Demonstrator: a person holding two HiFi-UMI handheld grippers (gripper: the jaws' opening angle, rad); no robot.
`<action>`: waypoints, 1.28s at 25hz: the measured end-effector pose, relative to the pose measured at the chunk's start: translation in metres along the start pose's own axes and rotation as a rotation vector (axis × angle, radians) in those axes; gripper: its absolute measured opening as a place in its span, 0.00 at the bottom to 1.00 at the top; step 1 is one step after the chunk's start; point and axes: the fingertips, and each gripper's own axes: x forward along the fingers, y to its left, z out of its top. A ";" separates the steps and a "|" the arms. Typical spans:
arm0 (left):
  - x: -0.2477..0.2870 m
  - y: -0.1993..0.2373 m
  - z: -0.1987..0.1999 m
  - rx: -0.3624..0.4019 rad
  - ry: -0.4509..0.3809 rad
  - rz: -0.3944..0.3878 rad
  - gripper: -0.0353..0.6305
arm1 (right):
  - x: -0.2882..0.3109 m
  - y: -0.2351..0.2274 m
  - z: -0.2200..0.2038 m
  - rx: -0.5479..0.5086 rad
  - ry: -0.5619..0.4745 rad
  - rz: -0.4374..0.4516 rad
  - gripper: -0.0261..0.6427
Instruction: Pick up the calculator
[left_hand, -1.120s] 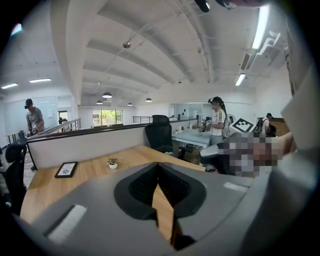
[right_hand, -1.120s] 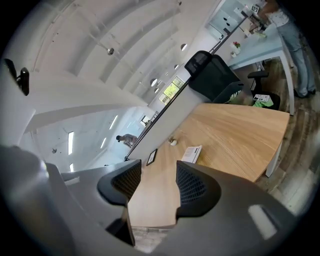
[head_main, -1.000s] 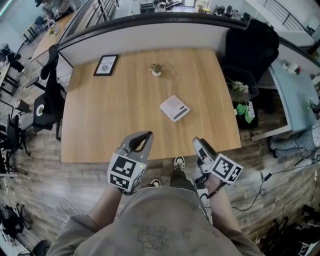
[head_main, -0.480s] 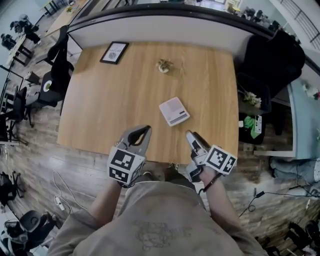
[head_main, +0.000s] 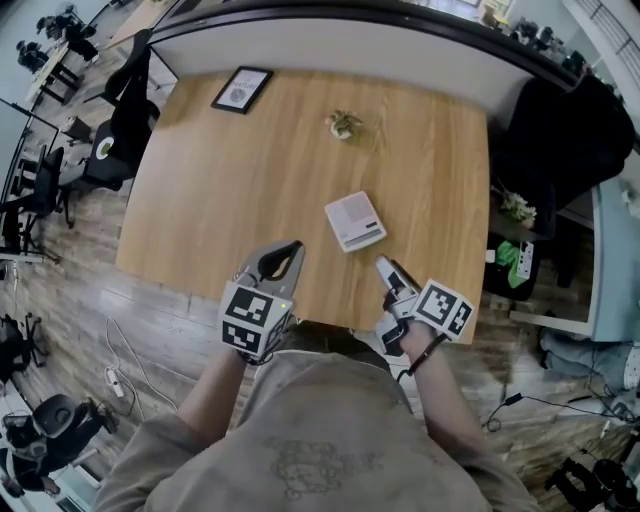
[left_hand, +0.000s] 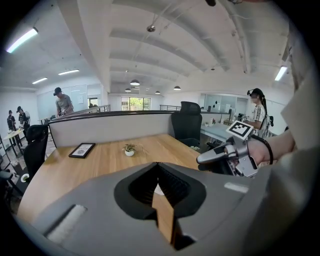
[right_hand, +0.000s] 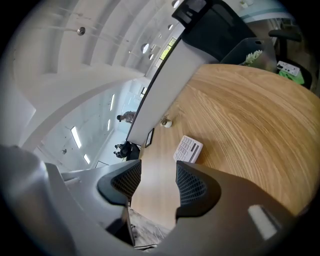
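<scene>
Wooden table (head_main: 200, 180) — calculator (head_main: 355, 221) lay centre-frame, up-left of the nearer right gripper (head_main: 386, 270), jaws parted and empty; left gripper (head_main: 287, 254) clenched.

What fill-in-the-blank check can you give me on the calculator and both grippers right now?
The calculator lies flat on the ____, touched by neither gripper.
The right gripper has its jaws ____, nothing between them.
The left gripper has its jaws ____ and holds nothing.
The potted plant stands ____ from both grippers than the calculator.
Missing words: table; apart; shut; farther.
</scene>
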 end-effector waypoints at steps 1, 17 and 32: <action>0.002 0.003 -0.002 -0.002 0.003 0.002 0.06 | 0.004 -0.003 -0.001 0.031 -0.002 0.002 0.38; 0.053 0.035 -0.040 -0.008 0.097 -0.056 0.06 | 0.073 -0.064 -0.007 0.251 0.014 -0.099 0.32; 0.102 0.044 -0.090 -0.018 0.145 -0.125 0.06 | 0.124 -0.098 -0.013 0.305 -0.001 -0.113 0.31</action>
